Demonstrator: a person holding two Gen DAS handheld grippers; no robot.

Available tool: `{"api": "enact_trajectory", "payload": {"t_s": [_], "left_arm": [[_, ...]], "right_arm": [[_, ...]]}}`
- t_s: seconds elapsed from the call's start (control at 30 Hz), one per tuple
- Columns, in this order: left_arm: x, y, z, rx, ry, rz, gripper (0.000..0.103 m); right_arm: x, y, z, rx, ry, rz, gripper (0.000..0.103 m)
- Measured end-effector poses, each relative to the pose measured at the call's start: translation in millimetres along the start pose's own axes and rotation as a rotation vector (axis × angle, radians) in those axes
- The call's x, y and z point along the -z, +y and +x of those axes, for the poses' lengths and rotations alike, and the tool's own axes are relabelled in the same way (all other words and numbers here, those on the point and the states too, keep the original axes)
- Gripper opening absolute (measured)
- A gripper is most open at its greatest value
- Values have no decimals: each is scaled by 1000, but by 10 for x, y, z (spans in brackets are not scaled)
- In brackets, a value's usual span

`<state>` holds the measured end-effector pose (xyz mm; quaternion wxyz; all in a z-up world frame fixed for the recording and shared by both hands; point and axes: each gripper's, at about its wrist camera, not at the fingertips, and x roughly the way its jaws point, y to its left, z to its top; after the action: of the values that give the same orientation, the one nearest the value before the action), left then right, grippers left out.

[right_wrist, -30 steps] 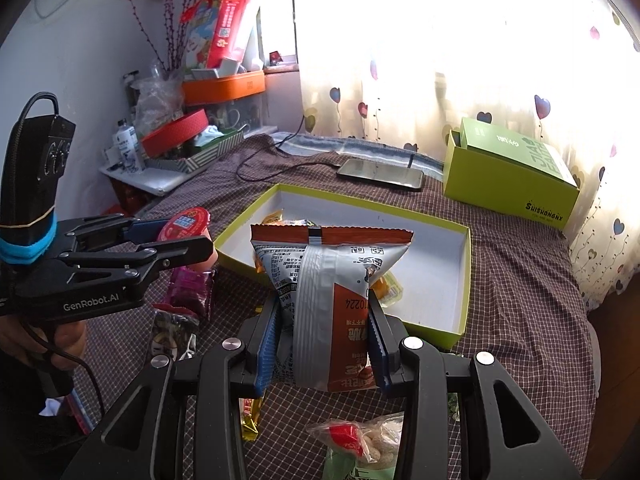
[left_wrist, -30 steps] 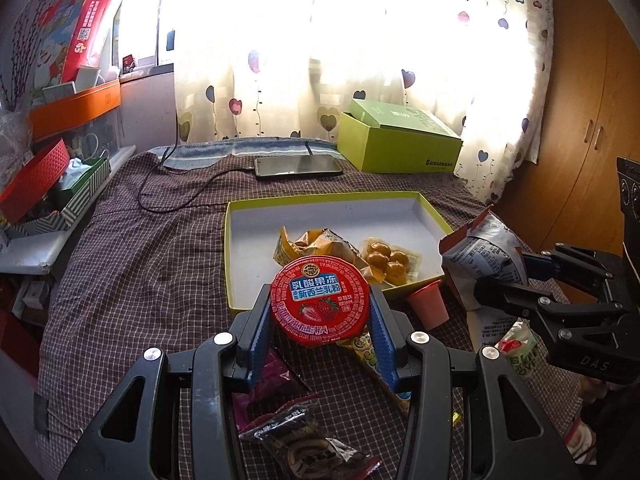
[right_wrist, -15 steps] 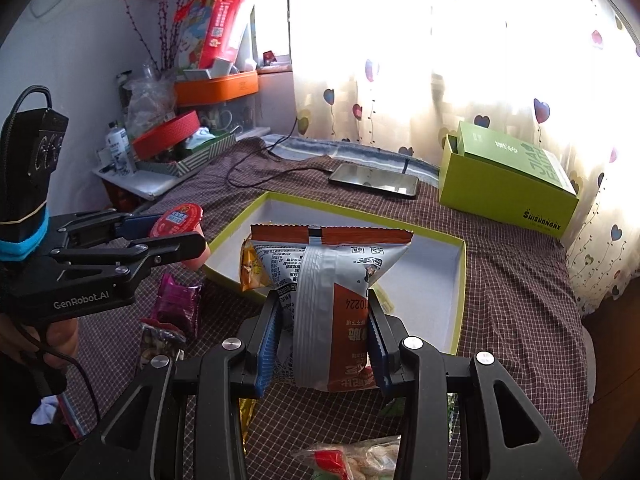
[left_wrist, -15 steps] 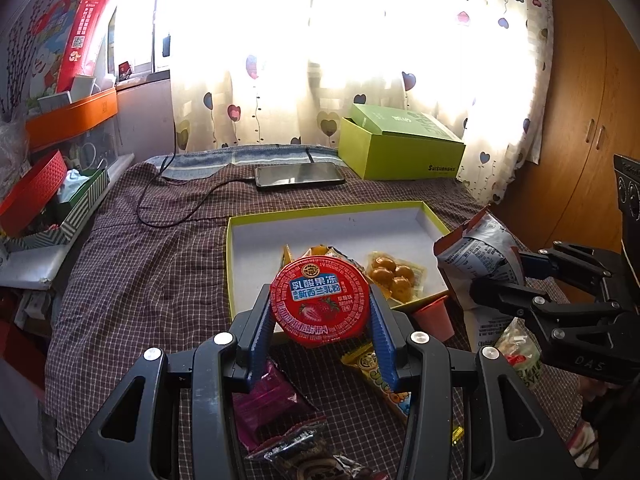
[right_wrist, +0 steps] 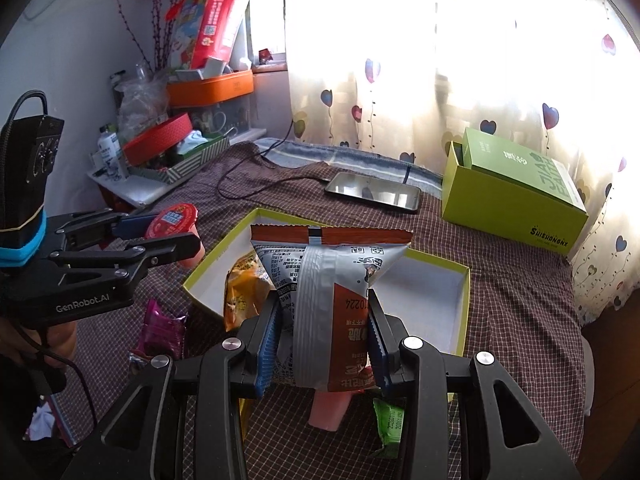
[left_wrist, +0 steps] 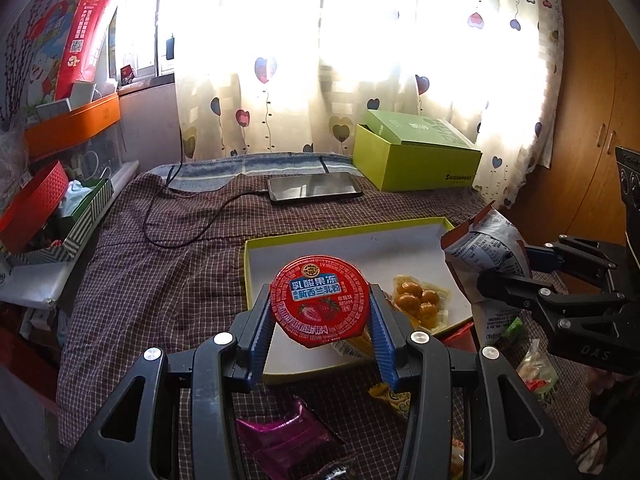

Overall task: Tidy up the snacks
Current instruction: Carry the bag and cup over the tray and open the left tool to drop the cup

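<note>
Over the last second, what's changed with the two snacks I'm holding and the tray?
Both tongs drew back from the tray, which now sits farther away and to the right in the left wrist view. The left tongs kept the red jelly cup clamped and the right tongs kept the grey snack bag. Nothing was released; the snacks in the tray and the phone stayed put.

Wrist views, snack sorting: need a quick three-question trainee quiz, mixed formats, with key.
1. True or false: the left gripper is shut on the red-lidded jelly cup.
2. What does the right gripper hold? A) phone B) grey and orange snack bag C) green box
3. Fill in: the packet of round yellow snacks lies inside the ____ tray.

Key: 1 true; 2 B; 3 yellow-rimmed.
</note>
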<state>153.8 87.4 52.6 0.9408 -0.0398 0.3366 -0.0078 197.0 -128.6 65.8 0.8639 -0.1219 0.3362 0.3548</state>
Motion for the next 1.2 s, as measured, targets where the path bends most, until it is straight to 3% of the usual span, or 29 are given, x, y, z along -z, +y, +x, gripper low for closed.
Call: {"api": "enact_trajectory", "payload": {"t_s": [0.57, 1.2], "left_arm": [[-235, 268, 525, -40, 37, 4, 46], [-257, 396, 1165, -23, 122, 10, 46]], "right_arm": [[-235, -177, 527, -12, 80, 30, 37], [-346, -358, 1284, -40, 198, 84, 37]]}}
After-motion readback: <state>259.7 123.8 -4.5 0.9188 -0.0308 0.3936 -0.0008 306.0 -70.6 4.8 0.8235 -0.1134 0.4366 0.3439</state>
